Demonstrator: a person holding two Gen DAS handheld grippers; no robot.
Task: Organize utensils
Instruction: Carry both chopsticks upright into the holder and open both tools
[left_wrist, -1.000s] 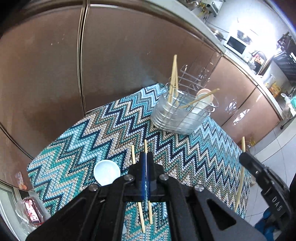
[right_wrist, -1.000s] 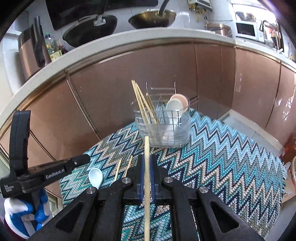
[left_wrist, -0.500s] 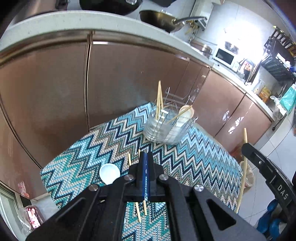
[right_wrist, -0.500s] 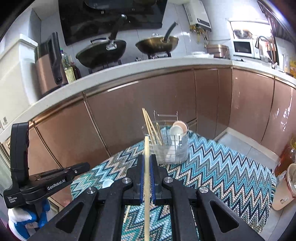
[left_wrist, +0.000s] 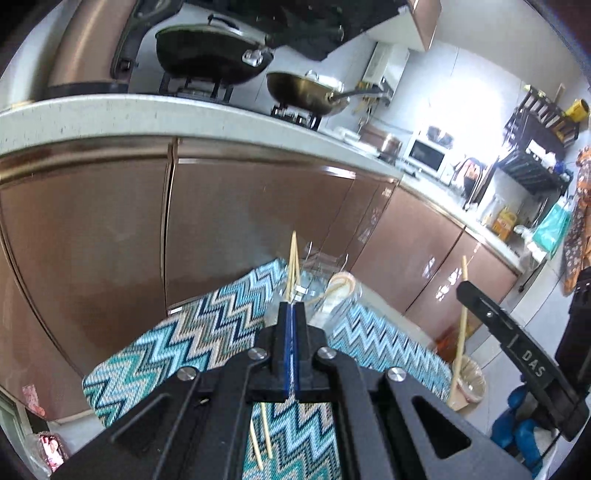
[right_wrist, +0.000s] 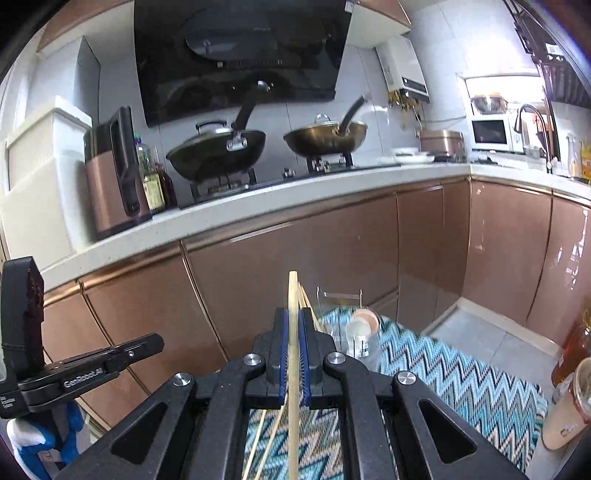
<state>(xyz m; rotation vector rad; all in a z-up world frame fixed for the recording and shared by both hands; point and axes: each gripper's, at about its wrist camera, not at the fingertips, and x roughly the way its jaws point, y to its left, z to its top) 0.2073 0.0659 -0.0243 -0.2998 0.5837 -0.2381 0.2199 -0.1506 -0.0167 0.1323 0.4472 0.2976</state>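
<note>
Right tongs (right_wrist: 293, 325) clamped on a single wooden chopstick (right_wrist: 292, 354); the stick runs lengthwise between the blue pads, its tip standing clear beyond the tongs. Held along the tongs' axis, presumably so it can be lowered end-first into the wire utensil holder (right_wrist: 351, 332), which stands ahead on the zigzag-patterned cloth (right_wrist: 461, 384) covering the worktop. The holder already carries several upright chopsticks on its left side and spoons on the right, one pinkish and one white, so the sorting seems to run by compartment. Left tongs (left_wrist: 291, 314) pressed together with nothing visible between the pads; judged idle while the right does the carrying. In the left wrist view the right tongs' dark body shows at the right edge, chopstick (left_wrist: 460, 328) upright through it, well apart from the holder (left_wrist: 325, 295). Two loose chopsticks (left_wrist: 264, 435) lie on the cloth (left_wrist: 177, 343) below the left tongs, partly hidden by its frame; these are not yet collected. Next step, as a judgement: align the held stick over the chopstick side of the holder and release. Risk: the tip catching on the wire rim, or fouling the sticks already leaning there.
</note>
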